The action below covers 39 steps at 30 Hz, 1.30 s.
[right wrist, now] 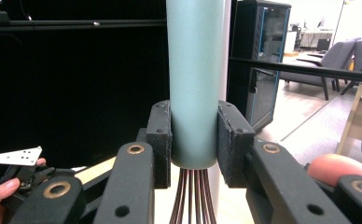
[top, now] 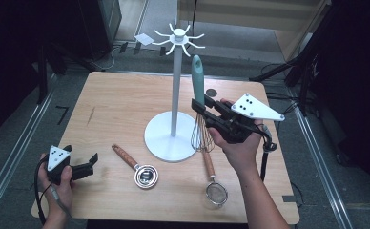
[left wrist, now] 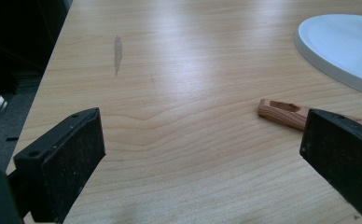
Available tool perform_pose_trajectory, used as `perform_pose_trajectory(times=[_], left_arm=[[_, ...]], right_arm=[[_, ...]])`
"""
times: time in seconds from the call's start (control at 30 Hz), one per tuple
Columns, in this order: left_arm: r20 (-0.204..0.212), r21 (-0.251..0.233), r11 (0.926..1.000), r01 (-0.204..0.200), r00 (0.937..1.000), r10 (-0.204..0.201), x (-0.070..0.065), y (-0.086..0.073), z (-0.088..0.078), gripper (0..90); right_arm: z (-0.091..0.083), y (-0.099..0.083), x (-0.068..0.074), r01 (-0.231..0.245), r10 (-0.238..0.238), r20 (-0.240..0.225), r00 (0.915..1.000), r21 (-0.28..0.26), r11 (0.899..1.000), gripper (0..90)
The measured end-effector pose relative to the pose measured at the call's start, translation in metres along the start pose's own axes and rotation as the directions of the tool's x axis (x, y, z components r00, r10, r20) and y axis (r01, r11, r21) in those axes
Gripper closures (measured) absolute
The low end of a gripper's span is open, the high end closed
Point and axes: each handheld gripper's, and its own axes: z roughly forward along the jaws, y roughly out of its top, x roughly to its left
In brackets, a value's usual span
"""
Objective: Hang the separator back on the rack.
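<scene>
Nearest to us in the high view, our left claw (top: 93,160) rests low at the near-left edge of the bench (top: 126,95), its jaws standing wide apart with nothing between them; its own view shows bare wood between them and the tip of a wooden handle just past one jaw. Beyond it on the bench lie a wooden-handled measuring cup (top: 140,171) and, further right, a small strainer (top: 215,190), both flat and untouched. Our right claw (top: 202,109) is the one at work: its pads are pressed on the teal handle of the whisk (top: 199,81), just above where the wires (top: 201,136) begin, as its own view shows clearly (right wrist: 194,84). We hold the whisk upright, long axis vertical, handle end up and wires hanging down, clear of the bench as far as we can judge. It stands just to the right of the white pole of the hanging stand (top: 176,81), whose hooks (top: 179,39) spread at the top, higher and slightly left of the handle tip. We judge the coming move turns on that gap: the handle end must go up and leftward to meet a hook.
</scene>
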Motion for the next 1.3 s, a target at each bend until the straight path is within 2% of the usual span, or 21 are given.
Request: perform_pose_trajectory(times=[0.33, 1.3], left_arm=[[-0.003, -0.001, 1.0000, -0.002, 1.0000, 0.002, 0.000, 0.000, 0.000, 0.0], [-0.006, 0.005, 0.9999, -0.009, 0.9999, 0.009, -0.001, 0.000, 0.000, 0.0]], right_arm=[[0.006, 0.004, 0.001, 0.013, -0.013, -0.008, 0.9999, -0.007, 1.000, 71.1], [0.018, 0.006, -0.002, 0.001, -0.001, -0.008, 1.0000, 0.012, 1.000, 71.1]])
